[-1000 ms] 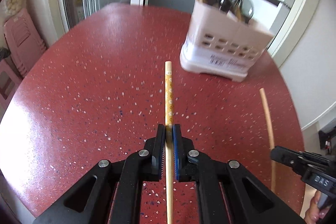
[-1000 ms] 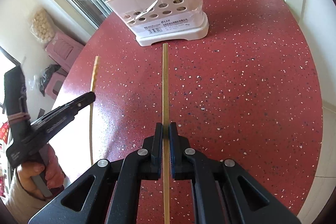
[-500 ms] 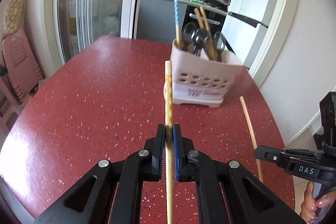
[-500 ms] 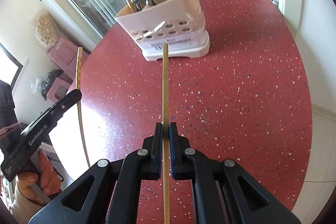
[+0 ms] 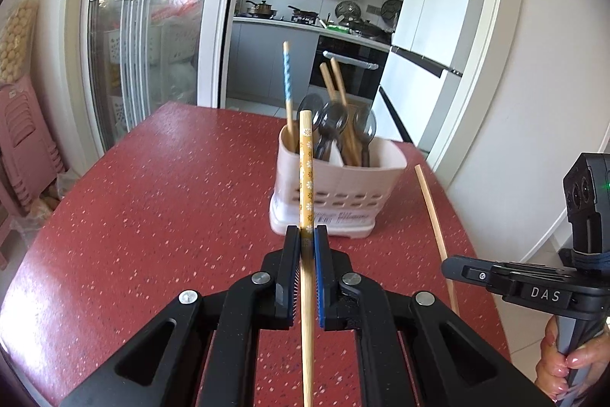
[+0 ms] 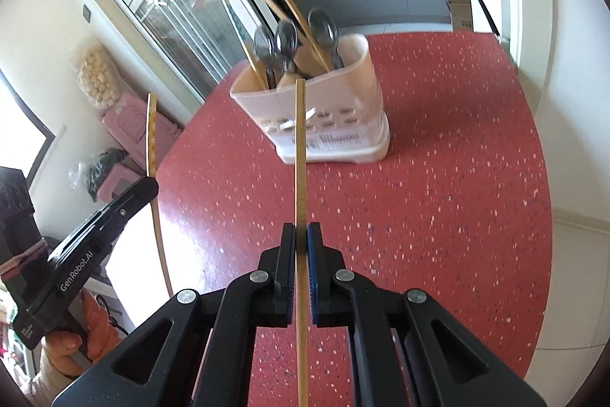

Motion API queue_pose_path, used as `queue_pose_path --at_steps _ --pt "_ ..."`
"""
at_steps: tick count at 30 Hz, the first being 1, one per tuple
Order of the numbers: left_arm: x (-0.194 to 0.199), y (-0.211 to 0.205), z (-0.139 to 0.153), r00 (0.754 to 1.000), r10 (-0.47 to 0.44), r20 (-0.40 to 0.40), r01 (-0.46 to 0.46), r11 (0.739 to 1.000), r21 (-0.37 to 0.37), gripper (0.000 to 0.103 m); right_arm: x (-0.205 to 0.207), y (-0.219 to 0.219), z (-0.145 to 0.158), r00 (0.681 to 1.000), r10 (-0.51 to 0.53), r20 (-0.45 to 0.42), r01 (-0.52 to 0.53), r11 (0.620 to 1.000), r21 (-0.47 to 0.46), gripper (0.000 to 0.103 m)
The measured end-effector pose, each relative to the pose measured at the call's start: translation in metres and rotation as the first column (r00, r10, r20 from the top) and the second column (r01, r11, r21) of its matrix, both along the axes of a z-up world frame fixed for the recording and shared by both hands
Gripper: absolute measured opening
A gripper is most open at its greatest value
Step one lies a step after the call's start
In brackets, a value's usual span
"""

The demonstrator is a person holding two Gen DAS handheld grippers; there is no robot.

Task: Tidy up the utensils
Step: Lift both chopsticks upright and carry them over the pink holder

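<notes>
My left gripper (image 5: 306, 235) is shut on a yellow flower-patterned chopstick (image 5: 306, 170) that points up at the pale pink utensil holder (image 5: 339, 193). My right gripper (image 6: 301, 231) is shut on a plain wooden chopstick (image 6: 300, 147) that points at the same holder (image 6: 343, 124). The holder stands on the red speckled table (image 5: 171, 201) and holds several spoons (image 5: 335, 124), a blue-patterned chopstick (image 5: 288, 90) and wooden chopsticks (image 5: 335, 82). Each view shows the other gripper off to the side with its chopstick: the right one (image 5: 434, 216) and the left one (image 6: 151, 136).
The red table (image 6: 457, 178) is round-edged, with floor beyond its right side. Glass sliding doors (image 5: 152, 25) and a kitchen (image 5: 324, 6) lie behind the holder. Pink stools (image 5: 19, 140) stand at the left. A white wall (image 5: 533, 102) is close on the right.
Both grippers have tilted upward and come closer to the holder, each still gripping its chopstick. The holder now sits nearly in line with both chopstick tips.
</notes>
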State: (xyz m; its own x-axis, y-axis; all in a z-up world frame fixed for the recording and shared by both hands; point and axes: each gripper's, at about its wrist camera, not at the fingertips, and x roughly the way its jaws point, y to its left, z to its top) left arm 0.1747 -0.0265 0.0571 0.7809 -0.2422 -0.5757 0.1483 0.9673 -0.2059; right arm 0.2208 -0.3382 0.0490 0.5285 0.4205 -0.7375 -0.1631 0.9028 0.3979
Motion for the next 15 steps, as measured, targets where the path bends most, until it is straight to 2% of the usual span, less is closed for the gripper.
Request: queue_pose_path --at_steps 9,15 --pt "0.046 0.0 0.03 0.999 -0.009 0.045 0.011 0.998 -0.054 0.037 0.038 -0.008 0.033 0.996 -0.02 0.09 0.018 1.0 0.021 0.006" --pt "0.09 -0.002 0.058 0.994 -0.007 0.108 0.015 0.998 -0.066 0.037 0.074 -0.007 0.054 0.987 -0.028 0.158 0.023 0.999 0.038 0.006"
